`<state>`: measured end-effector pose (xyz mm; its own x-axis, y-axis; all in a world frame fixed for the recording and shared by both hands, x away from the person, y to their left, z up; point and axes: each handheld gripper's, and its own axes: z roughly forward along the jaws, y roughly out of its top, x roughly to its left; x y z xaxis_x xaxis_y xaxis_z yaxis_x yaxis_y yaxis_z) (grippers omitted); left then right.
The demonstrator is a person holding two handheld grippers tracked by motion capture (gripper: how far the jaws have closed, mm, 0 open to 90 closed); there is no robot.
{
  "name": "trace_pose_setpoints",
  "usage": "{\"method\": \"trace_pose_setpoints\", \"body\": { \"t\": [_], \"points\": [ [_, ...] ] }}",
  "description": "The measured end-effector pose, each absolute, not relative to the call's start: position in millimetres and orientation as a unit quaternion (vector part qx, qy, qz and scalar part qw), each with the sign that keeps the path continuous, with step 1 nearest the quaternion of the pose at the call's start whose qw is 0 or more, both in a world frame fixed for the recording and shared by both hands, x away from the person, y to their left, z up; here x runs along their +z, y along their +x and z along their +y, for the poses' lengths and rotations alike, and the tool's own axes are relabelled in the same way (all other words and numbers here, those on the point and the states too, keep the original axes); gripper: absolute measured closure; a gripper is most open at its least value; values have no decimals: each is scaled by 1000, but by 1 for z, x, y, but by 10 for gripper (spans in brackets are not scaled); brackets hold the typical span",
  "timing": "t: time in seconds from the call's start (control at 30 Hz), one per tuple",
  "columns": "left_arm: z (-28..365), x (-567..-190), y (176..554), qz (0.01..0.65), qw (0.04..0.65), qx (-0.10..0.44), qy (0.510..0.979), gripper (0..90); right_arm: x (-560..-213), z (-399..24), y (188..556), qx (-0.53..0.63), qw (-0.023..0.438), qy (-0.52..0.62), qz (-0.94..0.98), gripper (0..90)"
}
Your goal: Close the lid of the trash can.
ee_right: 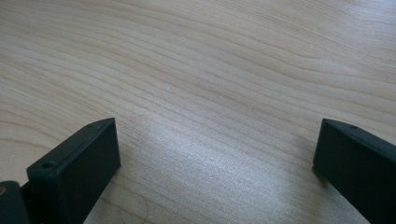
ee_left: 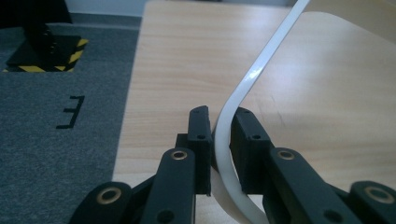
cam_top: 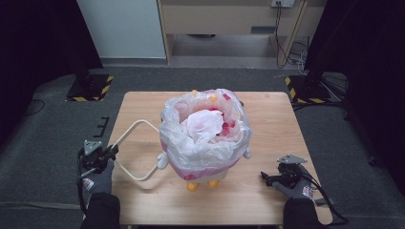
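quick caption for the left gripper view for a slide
Left gripper clamped on the bin's thin white handle, which curves up and away over the wooden table.

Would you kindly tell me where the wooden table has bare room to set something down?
Bare wood lies along the right side of the light wooden table, above the right gripper, and in the far left corner. The near left is crowded by the white ring handle of the bag-lined pink bin.
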<state>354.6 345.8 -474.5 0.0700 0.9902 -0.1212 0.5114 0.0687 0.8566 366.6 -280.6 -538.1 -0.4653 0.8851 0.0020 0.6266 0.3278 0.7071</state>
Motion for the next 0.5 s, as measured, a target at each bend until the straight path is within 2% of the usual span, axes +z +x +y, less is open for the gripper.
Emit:
{"method": "trace_pose_setpoints", "body": {
  "t": [0.17, 0.5],
  "points": [
    [351, -457, 348, 609, 436, 310, 586, 771, -538, -280, 367, 328, 196, 478, 791, 7],
    [370, -407, 320, 592, 511, 367, 504, 774, -538, -280, 367, 328, 195, 478, 791, 7]
  ]
}}
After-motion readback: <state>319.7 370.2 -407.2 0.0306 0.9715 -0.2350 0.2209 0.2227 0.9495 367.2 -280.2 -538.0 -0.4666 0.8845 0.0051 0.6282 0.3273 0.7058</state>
